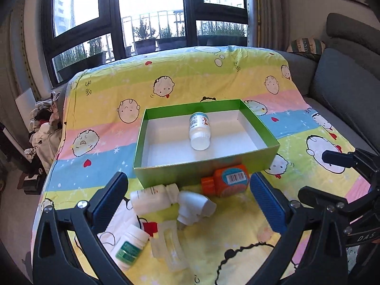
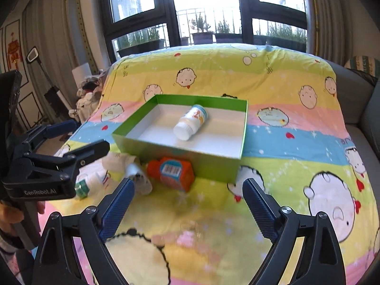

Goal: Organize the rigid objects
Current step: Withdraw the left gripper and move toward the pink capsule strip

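Your work surface is a sofa draped with a cartoon-print sheet in yellow, pink and blue bands, set before a dark-framed window.

On the sheet sits an open green box with a white interior. One white pill bottle lies on its side inside the box, cap toward you, near the middle of the floor. Nothing else is in the box.

Just in front of the box's near wall lies an orange bottle on its side, barcode label up, touching or almost touching that wall. To its left a white bottle lies on its side, and a white spray nozzle piece rests against it. Nearer you lie a white bottle with a green label and a clear plastic piece, just beside each other.

Your left gripper hovers over this cluster with its jaws spread wide and nothing clamped; the white bottle and nozzle piece show between its fingers.

Your right gripper stands to the right of the left one, jaws wide apart and empty, over bare sheet in front of the orange bottle.
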The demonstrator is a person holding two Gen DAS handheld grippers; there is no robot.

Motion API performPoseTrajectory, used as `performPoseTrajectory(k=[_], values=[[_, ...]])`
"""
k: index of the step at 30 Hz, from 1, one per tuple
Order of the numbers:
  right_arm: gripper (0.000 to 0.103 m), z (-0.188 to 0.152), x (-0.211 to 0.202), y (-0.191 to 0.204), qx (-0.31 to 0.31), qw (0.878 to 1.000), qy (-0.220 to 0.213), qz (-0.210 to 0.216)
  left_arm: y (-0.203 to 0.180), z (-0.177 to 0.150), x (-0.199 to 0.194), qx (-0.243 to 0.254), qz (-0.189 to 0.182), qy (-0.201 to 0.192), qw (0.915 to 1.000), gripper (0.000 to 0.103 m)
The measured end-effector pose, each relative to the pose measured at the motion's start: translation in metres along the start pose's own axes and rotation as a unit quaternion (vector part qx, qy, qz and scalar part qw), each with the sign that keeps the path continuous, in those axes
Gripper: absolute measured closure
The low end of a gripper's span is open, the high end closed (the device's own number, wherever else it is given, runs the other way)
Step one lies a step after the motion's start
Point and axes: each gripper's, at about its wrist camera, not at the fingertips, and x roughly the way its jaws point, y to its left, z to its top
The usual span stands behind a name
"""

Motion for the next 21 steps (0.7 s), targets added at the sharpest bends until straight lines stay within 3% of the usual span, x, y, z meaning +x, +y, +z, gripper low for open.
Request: performPoseTrajectory(k=[11,21], values=[[0.009,-0.036,-0.015,-0.010,0.009,1.000,0.022,-0.001,-0.023,-0.020,-0.013,0.004,-0.011,0.014,0.9998,0.001],[0.009,-0.073,0.002,-0.017,-0.002,0.997,0.078,0.004,-0.031,-0.047,0.007,-0.032,-0.068,0.086,0.9935,0.001]])
